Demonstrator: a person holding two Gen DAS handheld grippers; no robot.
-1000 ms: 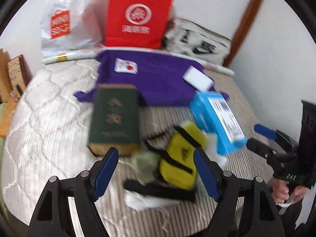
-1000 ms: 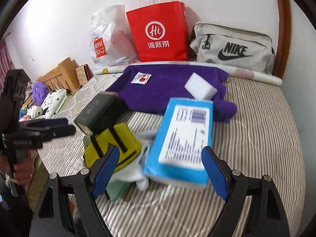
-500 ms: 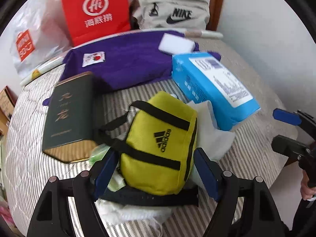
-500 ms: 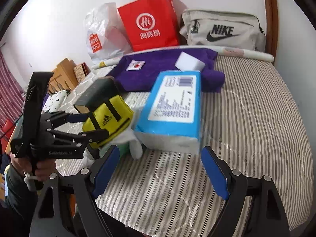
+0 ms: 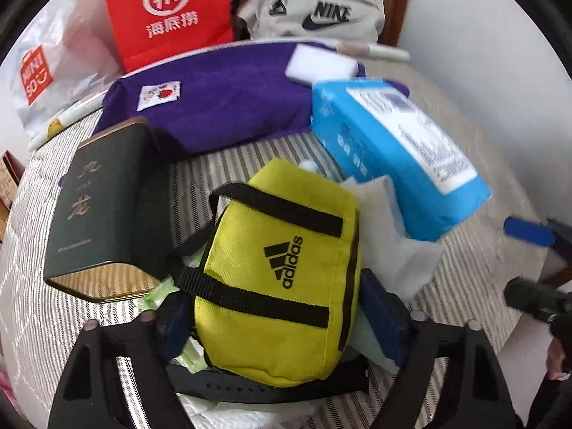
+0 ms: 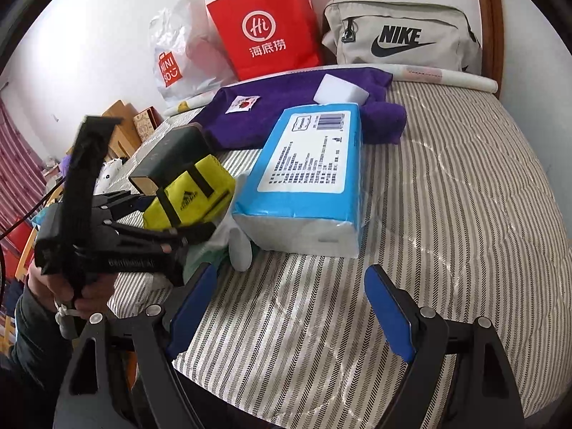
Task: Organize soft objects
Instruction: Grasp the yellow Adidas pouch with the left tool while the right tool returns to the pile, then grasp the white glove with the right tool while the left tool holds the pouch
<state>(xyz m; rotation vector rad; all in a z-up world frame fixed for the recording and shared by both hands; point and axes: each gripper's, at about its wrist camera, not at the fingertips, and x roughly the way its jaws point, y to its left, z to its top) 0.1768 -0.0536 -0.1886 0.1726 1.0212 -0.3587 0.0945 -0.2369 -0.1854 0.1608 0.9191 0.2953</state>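
A yellow Adidas pouch [image 5: 282, 279] with black straps lies on the striped bed on white tissues [image 5: 393, 236]. My left gripper [image 5: 282, 329] stands open with one finger on each side of the pouch; I cannot tell if they touch it. It also shows in the right wrist view [image 6: 168, 221] beside the pouch [image 6: 189, 196]. A blue tissue pack [image 6: 307, 178] lies to the pouch's right [image 5: 397, 153]. My right gripper [image 6: 289, 307] is open and empty over bare mattress in front of the pack.
A dark green box [image 5: 100, 200] lies left of the pouch. A purple towel [image 5: 221, 96] with a white sponge [image 5: 321, 64] lies behind. A red paper bag [image 6: 264, 25], a white plastic bag [image 6: 178, 53] and a Nike bag [image 6: 400, 35] stand against the wall.
My left gripper has moved forward until its fingers flank the yellow pouch. My right gripper has drawn back and turned slightly; the tissue pack now sits further ahead of it.
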